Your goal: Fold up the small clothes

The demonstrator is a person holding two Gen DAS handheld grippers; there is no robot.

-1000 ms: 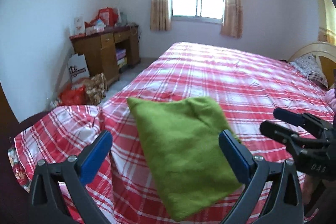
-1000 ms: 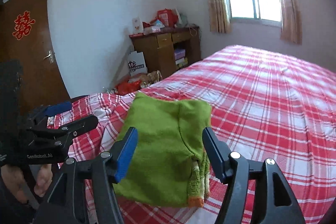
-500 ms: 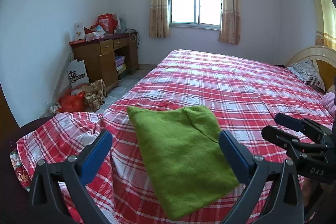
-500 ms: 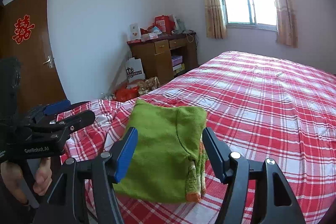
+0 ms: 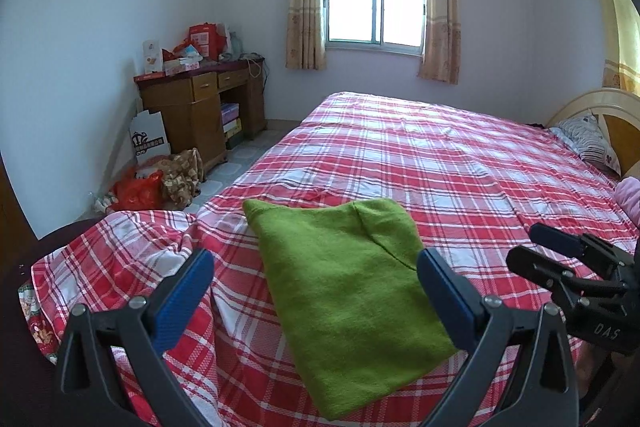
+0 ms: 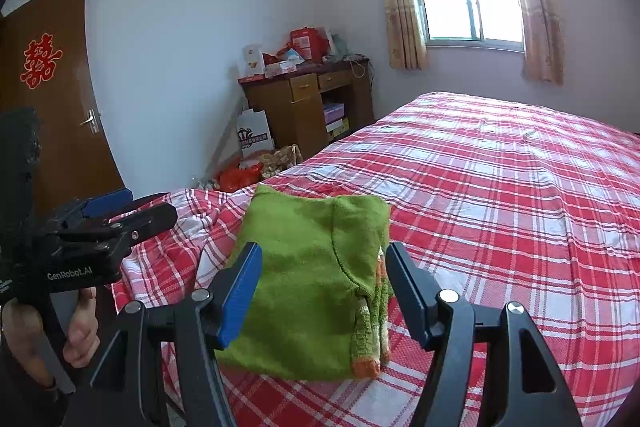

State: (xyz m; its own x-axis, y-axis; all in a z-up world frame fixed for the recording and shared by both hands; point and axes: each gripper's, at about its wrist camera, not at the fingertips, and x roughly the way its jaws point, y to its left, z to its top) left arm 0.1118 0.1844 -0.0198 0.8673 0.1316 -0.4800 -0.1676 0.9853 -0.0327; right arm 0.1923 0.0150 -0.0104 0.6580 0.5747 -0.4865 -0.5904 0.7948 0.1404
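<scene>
A small green garment (image 5: 348, 287) lies folded into a compact rectangle near the foot corner of the bed; in the right wrist view (image 6: 308, 287) an orange-trimmed cuff shows at its near right edge. My left gripper (image 5: 316, 295) is open and empty, held above and just short of the garment. My right gripper (image 6: 324, 291) is open and empty too, also just short of it. Each gripper shows in the other's view: the right one (image 5: 560, 259) at the right edge, the left one (image 6: 116, 211) at the left, held in a hand.
The bed has a red and white plaid sheet (image 5: 440, 163). A pillow (image 5: 588, 139) and headboard are at the far right. A wooden desk (image 5: 200, 107) with boxes stands by the left wall, bags (image 5: 140, 187) on the floor beside it. A brown door (image 6: 48, 99) is at the left.
Both grippers have pulled back and risen slightly from the garment, so more of the room shows. The garment lies still and folded.
</scene>
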